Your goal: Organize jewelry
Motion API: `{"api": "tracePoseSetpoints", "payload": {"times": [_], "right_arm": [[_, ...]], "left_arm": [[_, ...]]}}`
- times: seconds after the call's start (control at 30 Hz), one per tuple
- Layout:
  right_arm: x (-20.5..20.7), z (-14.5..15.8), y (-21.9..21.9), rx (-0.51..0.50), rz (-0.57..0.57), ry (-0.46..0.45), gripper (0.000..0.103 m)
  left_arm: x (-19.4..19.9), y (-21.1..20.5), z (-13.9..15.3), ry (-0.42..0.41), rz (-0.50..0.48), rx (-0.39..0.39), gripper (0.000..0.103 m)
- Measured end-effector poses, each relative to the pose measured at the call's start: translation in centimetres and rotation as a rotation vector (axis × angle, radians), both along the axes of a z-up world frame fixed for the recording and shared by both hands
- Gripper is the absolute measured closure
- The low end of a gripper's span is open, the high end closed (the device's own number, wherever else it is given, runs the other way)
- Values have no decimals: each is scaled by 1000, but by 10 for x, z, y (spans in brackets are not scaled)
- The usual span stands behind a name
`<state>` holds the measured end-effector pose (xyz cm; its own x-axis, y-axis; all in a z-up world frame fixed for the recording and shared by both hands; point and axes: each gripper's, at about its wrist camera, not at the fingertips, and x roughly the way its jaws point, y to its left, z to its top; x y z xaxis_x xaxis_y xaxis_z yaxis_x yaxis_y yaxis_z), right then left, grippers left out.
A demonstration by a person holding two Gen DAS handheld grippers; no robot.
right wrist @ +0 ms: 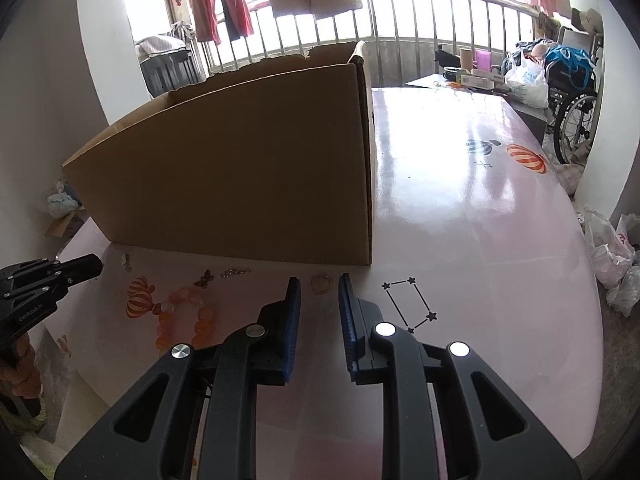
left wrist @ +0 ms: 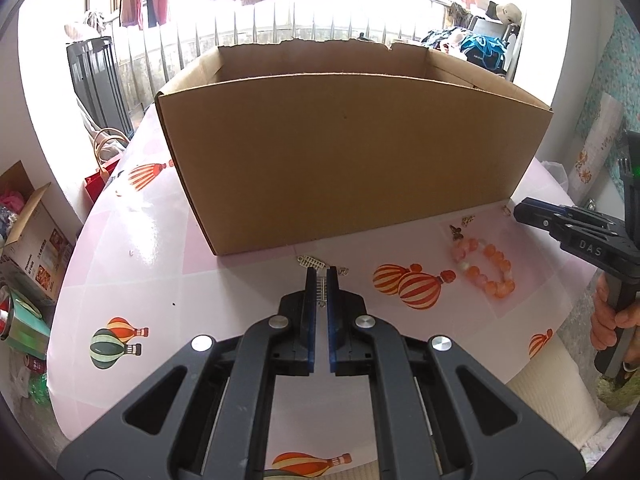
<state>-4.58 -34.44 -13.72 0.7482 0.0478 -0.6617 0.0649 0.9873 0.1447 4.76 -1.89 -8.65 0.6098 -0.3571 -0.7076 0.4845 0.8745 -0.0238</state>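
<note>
1. Nearest my left camera, the left gripper (left wrist: 321, 280) has its blue pads pinched nearly together on a small silver comb-like clip (left wrist: 321, 290), which sits between them low over the table (left wrist: 140, 248).
2. Just ahead of those fingers, a second silver clip (left wrist: 310, 261) lies on the table beside the foot of the cardboard box (left wrist: 352, 160).
3. Further right, a small butterfly charm (left wrist: 457, 232) and a bracelet of orange and pink beads (left wrist: 484, 268) rest apart from each other on the pink cloth.
4. At the far right, my right gripper (right wrist: 319, 286) hangs over a thin ring (right wrist: 320, 283), fingers set narrowly apart and gripping nothing; the ring lies flat between their tips, close to the box corner.
5. I judge the step as picking up the first pieces. Next, the clip must be lifted over the tall box wall and released inside, while my right fingers close on the ring; it is thin and flat, so it may slip.
6. Underneath is a glossy pink tablecloth printed with hot-air balloons; behind, a railed window with hanging laundry (right wrist: 208, 4), and a wheelchair (right wrist: 572, 96) at right.
</note>
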Motion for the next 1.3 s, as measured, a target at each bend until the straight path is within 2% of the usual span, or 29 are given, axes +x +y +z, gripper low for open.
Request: {"api": "tracePoseSetpoints", "payload": {"times": [0.4, 0.57, 0.63, 1.07, 1.3], "right_arm": [[12, -4, 11, -102, 36, -9, 83], [11, -4, 10, -108, 33, -13, 85], [10, -5, 13, -105, 35, -15, 92], [5, -5, 8, -69, 26, -21, 92], [-7, 12, 10, -77, 24, -47, 92]], "left_arm": [[4, 1, -4, 13, 9, 1, 99], [5, 0, -4, 13, 10, 1, 99], [5, 0, -4, 13, 11, 1, 99], [-1, 4, 1, -9, 25, -8, 99], [-7, 11, 17, -33, 25, -38, 99]]}}
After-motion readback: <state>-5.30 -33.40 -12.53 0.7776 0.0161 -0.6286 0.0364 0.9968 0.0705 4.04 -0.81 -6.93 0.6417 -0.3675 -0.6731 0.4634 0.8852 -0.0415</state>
